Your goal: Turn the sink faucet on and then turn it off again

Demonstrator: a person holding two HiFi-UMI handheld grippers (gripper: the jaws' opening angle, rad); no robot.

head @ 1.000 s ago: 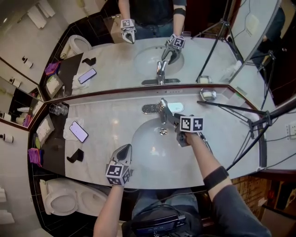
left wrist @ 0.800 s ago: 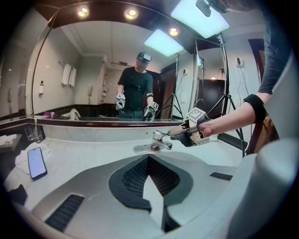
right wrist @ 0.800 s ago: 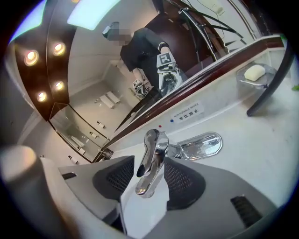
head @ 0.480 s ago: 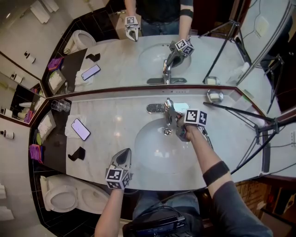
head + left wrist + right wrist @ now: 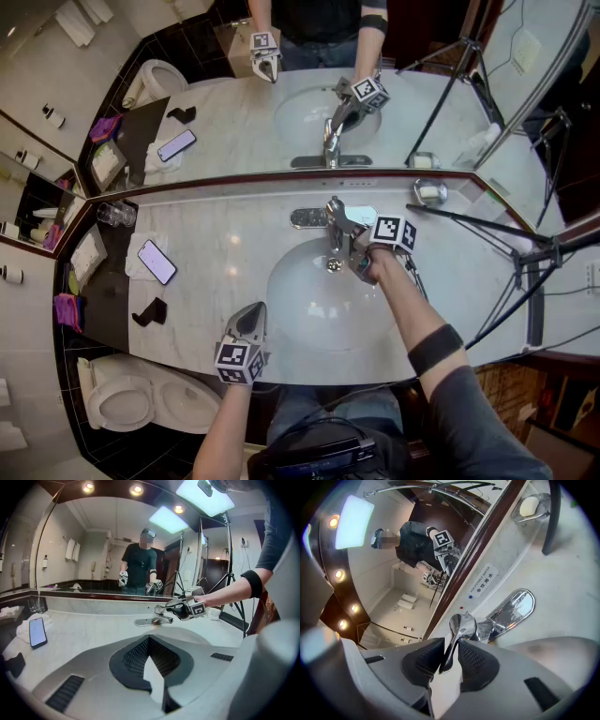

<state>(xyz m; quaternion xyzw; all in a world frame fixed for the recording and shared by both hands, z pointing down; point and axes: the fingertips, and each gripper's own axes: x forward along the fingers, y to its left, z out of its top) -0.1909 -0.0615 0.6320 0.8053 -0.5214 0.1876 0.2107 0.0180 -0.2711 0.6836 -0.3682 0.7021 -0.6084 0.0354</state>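
The chrome faucet point(image 5: 335, 220) stands behind the white basin point(image 5: 300, 309); I see no water running. My right gripper point(image 5: 352, 249) reaches over the basin to it. In the right gripper view the thin chrome lever point(image 5: 451, 644) stands between the two dark pads point(image 5: 476, 658), which have just been closing and now press on it. My left gripper point(image 5: 251, 316) hovers at the counter's near edge in front of the basin, jaws together with nothing between them point(image 5: 150, 641). The left gripper view shows the faucet point(image 5: 157, 618) and the right gripper point(image 5: 177, 612) on it.
A phone point(image 5: 157, 262) lies on a white cloth at the counter's left, with drinking glasses point(image 5: 117, 216) behind it and a black holder point(image 5: 150, 312) nearer. A soap dish point(image 5: 427, 193) sits at the back right. A tripod leg point(image 5: 469, 225) crosses the right counter. The mirror runs behind.
The right gripper has slid in onto the faucet lever, rolled, and its jaws have closed round the lever. The left gripper has stayed near the counter's front edge.
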